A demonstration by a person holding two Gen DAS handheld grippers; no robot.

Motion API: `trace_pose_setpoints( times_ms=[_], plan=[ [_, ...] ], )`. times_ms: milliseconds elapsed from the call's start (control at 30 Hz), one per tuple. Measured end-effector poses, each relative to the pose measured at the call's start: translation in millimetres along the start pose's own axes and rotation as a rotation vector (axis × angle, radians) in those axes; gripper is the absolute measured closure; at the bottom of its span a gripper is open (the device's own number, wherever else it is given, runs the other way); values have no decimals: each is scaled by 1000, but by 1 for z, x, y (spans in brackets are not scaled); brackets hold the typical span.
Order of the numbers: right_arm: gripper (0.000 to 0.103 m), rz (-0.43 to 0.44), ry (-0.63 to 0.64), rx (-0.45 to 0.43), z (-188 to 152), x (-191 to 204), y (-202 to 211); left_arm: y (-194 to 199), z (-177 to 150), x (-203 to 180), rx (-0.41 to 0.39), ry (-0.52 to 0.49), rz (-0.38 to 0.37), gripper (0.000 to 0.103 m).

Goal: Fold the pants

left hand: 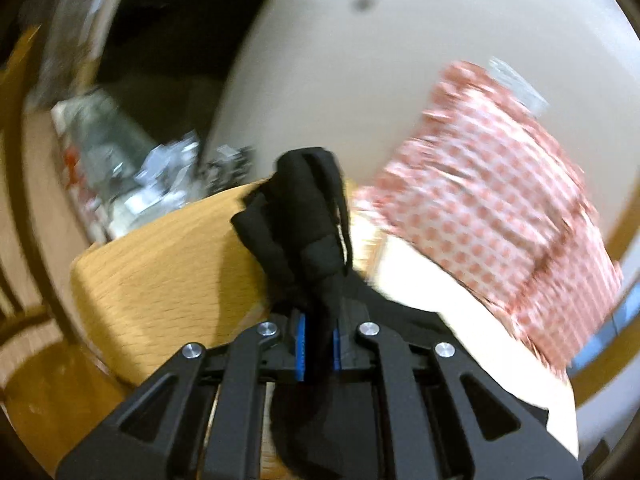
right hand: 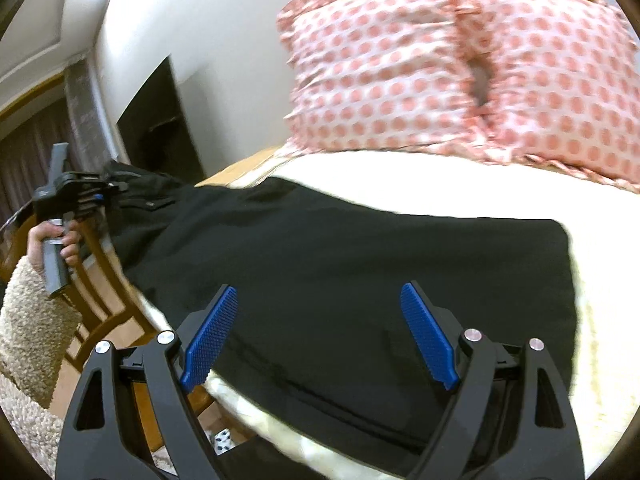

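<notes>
Black pants (right hand: 340, 248) lie spread across the cream bed cover (right hand: 600, 280), with one end lifted at the left. My left gripper (left hand: 320, 320) is shut on a bunched fold of the pants (left hand: 304, 208), the cloth squeezed between its blue pads and raised above the wooden bed board (left hand: 160, 280). In the right wrist view the left gripper (right hand: 86, 192) shows at the far left, held by a hand. My right gripper (right hand: 319, 288) hovers open over the near part of the pants, with nothing pinched between its blue pads (right hand: 212, 332).
Two pillows with red dots (right hand: 400, 68) lean against the white wall at the head of the bed; one pillow (left hand: 500, 200) is also in the left wrist view. A fuzzy cream sleeve (right hand: 28, 320) is at the left. Blurred clutter (left hand: 120, 168) lies beyond the bed board.
</notes>
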State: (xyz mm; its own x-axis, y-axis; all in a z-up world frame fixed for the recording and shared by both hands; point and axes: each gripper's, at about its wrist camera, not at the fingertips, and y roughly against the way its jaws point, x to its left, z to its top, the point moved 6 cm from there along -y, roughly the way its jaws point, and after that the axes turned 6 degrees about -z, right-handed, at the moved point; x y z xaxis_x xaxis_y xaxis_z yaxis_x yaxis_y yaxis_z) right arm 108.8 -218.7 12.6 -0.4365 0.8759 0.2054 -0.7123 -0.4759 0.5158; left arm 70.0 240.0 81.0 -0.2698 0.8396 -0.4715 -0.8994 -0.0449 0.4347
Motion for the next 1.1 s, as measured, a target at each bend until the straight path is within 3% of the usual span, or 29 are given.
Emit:
trace_pose_setpoints(
  times_ms=[100, 233, 333, 467, 533, 600, 633, 733, 867, 933, 1000, 1100],
  plan=[
    [17, -50, -67, -19, 1, -30, 11, -3, -2, -61, 13, -106, -79, 95],
    [17, -133, -156, -48, -2, -70, 35, -12, -22, -164, 60, -277, -242, 95],
    [17, -195, -217, -77, -5, -97, 57, -17, -59, -241, 128, -397, -391, 95],
    [17, -281, -282, -100, -15, -128, 80, -19, -146, -316, 262, -567, -580, 95],
    [17, -317, -312, -93, -22, -142, 86, -28, -203, -336, 401, -636, -641, 95],
    [17, -341, -339, -83, -28, -153, 89, -40, -248, -336, 539, -664, -653, 95],
    [17, -347, -347, -81, -31, -156, 91, -43, -260, -334, 566, -667, -657, 95],
    [17, -361, -366, -74, -36, -165, 92, -42, -261, -332, 551, -669, -648, 95],
    [17, -356, -382, -83, -37, -168, 92, -42, -222, -346, 490, -548, -677, 95],
    [17, -366, -379, -90, -37, -167, 92, -31, -222, -358, 444, -596, -689, 95],
    [17, -385, -378, -86, -40, -169, 93, -28, -246, -365, 466, -675, -694, 95],
    [17, -416, -394, -85, -43, -175, 98, -36, -293, -353, 590, -716, -679, 94]
  ],
)
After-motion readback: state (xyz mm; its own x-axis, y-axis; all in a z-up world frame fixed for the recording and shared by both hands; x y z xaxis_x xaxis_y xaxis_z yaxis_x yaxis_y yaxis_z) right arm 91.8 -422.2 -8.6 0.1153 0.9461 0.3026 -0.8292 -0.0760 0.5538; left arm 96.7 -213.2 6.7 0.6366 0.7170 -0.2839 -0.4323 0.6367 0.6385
